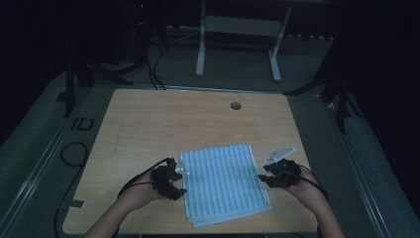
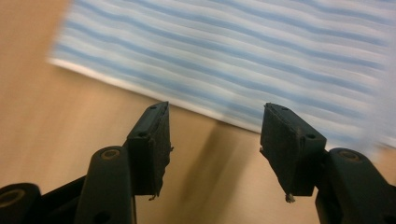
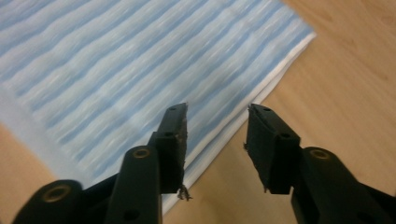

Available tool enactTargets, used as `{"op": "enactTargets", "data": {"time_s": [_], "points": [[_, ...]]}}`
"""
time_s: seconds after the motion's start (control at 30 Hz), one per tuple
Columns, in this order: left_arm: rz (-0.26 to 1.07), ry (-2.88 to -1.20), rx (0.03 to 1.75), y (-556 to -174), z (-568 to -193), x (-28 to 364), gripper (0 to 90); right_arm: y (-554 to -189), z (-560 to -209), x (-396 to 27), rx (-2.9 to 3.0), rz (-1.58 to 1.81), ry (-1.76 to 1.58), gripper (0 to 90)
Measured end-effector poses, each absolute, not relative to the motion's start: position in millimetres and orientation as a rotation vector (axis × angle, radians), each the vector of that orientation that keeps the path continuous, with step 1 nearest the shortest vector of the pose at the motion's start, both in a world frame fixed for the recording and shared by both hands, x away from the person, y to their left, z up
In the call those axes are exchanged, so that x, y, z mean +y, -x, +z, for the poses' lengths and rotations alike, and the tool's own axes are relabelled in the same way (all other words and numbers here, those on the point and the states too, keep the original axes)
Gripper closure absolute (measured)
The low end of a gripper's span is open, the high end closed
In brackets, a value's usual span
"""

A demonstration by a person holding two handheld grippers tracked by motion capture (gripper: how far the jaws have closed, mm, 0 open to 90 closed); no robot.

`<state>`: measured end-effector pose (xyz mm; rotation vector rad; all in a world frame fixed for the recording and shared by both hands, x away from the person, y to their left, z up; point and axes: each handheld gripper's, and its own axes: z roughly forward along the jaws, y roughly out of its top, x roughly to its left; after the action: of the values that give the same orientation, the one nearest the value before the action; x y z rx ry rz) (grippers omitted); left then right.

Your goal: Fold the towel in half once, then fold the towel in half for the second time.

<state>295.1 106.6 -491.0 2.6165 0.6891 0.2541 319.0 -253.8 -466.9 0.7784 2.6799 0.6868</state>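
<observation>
- A folded cloth (image 1: 225,182) with pale blue and white stripes lies flat on the wooden table (image 1: 148,129), toward the table's near edge and a little right of its middle.
- The left gripper (image 1: 179,181) sits just beside the cloth's left edge, held in the person's left hand (image 1: 141,193). In the left gripper view its jaws stand wide apart with nothing between them, over bare wood, and the cloth (image 2: 233,51) has its edge just ahead of the tips.
- The right gripper (image 1: 262,177) sits at the cloth's right edge, held in the right hand (image 1: 309,191), with a grey three-cornered plate (image 1: 279,154) on top of it.
- In the right gripper view the jaws are also spread and grip nothing; one jaw is over the cloth (image 3: 116,65), the other over the wood, so the cloth's white layered edge runs between them.
- A small round hole (image 1: 236,105) is in the table top, well beyond the cloth's far edge.
- The white legs of another desk (image 1: 237,44) stand on the grey floor, far beyond the cloth.
</observation>
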Motion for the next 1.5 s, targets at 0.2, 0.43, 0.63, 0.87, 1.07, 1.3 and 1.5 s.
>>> {"op": "enactTargets", "data": {"time_s": [0.2,0.43,0.63,0.87,1.07,1.3,1.5], "points": [[0.287,-2.560,0.793,-328,-493,112,41.7,-360,-462,-242,2.695,0.664,-0.805,53.6],[0.258,-2.527,0.896,-364,-498,120,39.7,-401,-464,-227,2.717,0.624,-0.842,52.0],[0.239,-2.441,0.973,-394,-498,129,39.7,-429,-472,-218,2.731,0.647,-0.878,50.6],[0.234,-2.485,0.961,-415,-512,121,39.8,-458,-493,-209,2.746,0.549,-0.940,51.2],[0.183,-2.559,0.928,-420,-526,106,41.9,-475,-509,-203,2.776,0.439,-0.979,53.2],[0.118,-2.548,0.905,-423,-528,101,57.0,-480,-518,-203,2.837,0.403,-0.997,73.8],[0.197,-2.553,0.880,-424,-519,95,85.8,-475,-511,-202,2.809,0.363,-0.969,85.9]]}}
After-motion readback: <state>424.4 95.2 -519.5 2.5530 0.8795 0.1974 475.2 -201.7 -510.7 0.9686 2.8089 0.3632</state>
